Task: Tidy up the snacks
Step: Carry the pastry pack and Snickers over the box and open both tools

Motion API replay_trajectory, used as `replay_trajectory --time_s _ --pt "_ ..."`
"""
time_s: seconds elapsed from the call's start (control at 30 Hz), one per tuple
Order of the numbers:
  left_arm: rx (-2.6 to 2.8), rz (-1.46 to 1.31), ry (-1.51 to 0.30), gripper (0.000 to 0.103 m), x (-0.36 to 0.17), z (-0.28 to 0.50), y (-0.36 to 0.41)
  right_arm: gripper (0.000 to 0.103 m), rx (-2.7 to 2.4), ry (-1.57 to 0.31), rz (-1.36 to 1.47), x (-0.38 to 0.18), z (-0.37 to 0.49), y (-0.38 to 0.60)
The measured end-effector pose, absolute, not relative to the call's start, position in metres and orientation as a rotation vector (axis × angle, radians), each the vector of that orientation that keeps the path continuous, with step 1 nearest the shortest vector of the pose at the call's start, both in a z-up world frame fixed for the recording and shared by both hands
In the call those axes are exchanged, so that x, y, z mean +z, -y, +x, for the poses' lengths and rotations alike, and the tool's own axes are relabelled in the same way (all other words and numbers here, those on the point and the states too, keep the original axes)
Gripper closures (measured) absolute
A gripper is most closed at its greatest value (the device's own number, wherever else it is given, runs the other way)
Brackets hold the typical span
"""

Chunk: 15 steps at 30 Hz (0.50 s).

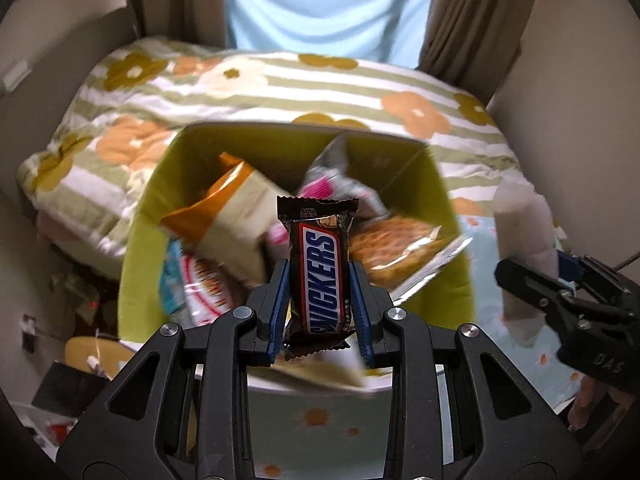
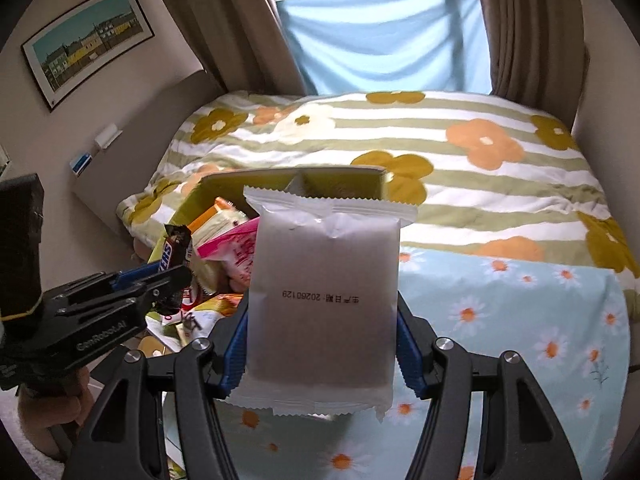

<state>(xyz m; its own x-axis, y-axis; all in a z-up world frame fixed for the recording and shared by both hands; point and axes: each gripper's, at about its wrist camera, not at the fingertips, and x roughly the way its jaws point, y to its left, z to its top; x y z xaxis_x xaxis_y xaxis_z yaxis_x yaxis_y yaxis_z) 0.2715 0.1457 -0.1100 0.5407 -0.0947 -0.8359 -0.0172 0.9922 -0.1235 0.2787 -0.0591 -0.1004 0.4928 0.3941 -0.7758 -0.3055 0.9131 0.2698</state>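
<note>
My left gripper [image 1: 319,280] is shut on a brown Snickers bar [image 1: 320,276] and holds it upright over the near side of a green bin [image 1: 140,248] holding several snack packets. My right gripper [image 2: 322,320] is shut on a frosted white snack packet [image 2: 324,300] printed with a date, held upright just right of the bin [image 2: 340,180]. In the left wrist view the right gripper [image 1: 560,296] and its white packet [image 1: 524,240] show at the right. In the right wrist view the left gripper [image 2: 168,276] with the Snickers bar [image 2: 172,252] shows at the left.
The bin stands on a bed with a light blue daisy sheet [image 2: 520,320] and a striped flowered duvet [image 2: 440,140] behind it. Curtains [image 2: 528,32] and a blue cloth [image 2: 380,36] hang at the window. Clutter lies on the floor [image 1: 72,312] left of the bed.
</note>
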Motion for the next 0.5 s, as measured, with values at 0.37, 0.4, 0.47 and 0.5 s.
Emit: replay_trajectory --time_s 0.37,0.4,0.47,0.5 --pt "-0.128 -0.085 -1.044 0.001 -0.143 0.278 -0.168 0.045 0.292 -1.006 0.133 -0.113 0.275 0.042" --pt "-0.143 -0.084 -1.042 0.001 -0.143 0.278 -0.169 0.045 0.28 -1.008 0.137 -0.114 0.274 0.042" --pt "-0.155 -0.072 -1.059 0.001 -0.145 0.277 -0.172 0.045 0.262 -1.011 0.142 -0.115 0.271 0.041" --pt "-0.15 -0.065 -1.054 0.001 -0.145 0.275 -0.174 0.045 0.257 -1.012 0.143 -0.115 0.268 0.042"
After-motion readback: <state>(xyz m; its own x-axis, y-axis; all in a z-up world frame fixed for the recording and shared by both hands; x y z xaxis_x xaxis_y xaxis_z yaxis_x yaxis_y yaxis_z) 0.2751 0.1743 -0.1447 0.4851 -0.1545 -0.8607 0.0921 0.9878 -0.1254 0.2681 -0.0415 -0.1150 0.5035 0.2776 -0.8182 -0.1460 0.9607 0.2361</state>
